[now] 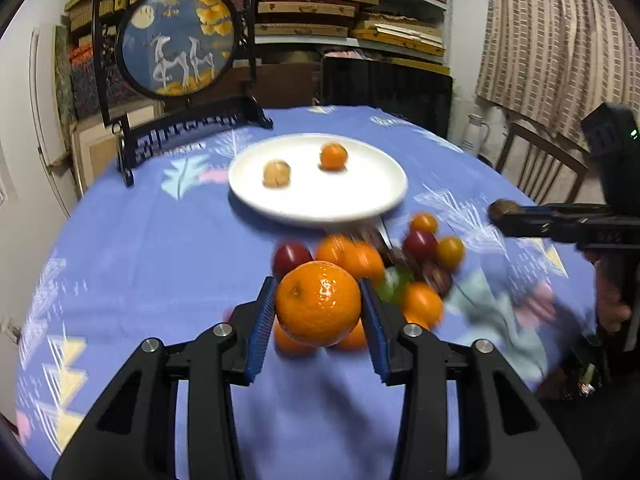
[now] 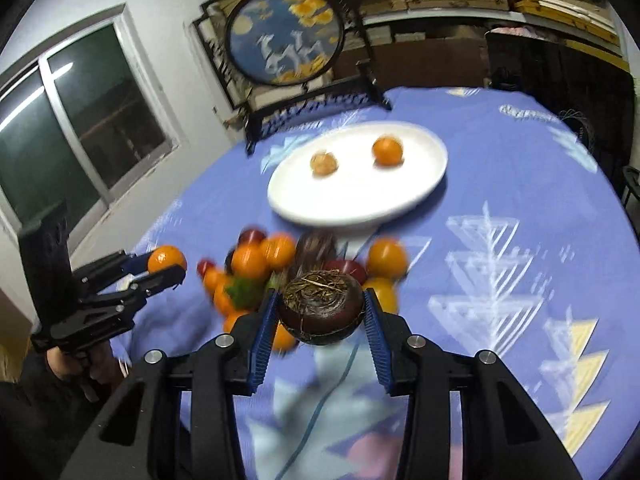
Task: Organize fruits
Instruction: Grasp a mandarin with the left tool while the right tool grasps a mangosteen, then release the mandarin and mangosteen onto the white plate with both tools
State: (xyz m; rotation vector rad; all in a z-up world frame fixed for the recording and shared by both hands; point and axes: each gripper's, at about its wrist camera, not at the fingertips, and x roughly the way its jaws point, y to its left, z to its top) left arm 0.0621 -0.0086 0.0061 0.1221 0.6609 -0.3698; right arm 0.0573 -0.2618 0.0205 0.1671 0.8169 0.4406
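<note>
- Left hand-held gripper (image 1: 319, 305): blue-padded fingers (image 1: 260, 320) clamped on a mandarin orange (image 1: 318, 303), one pad on each side; the fruit is raised above the fruit pile. The right wrist view shows this gripper at the left edge, gripping the same orange.
- Right hand-held gripper (image 2: 320, 308): closed on a dark brown water chestnut (image 2: 321, 307) with dry fibres on its top, pads pressing both flanks. The left wrist view shows this gripper at the right edge with a small brown item at its tips.
- Fruit pile (image 1: 376, 268): mandarins, red and yellow cherry tomatoes, a green leaf and further dark brown pieces lie bunched together on the counter (image 1: 140, 260), just on the near side of the plate. Motion blur prevents an exact count.
- White plate (image 1: 320, 204): rests on the counter beyond the pile. It carries a small mandarin (image 1: 333, 156) toward its right and a pale tan round fruit (image 1: 276, 174) toward its left; the two sit apart. The tan item's type cannot be determined.
- Counter covering: blue cloth with white, yellow and pink geometric print.
- Background: a round embroidered screen (image 1: 178, 40) in a black frame stands at the counter's far edge, left of the plate; stacked shelves (image 1: 352, 12) behind it.
</note>
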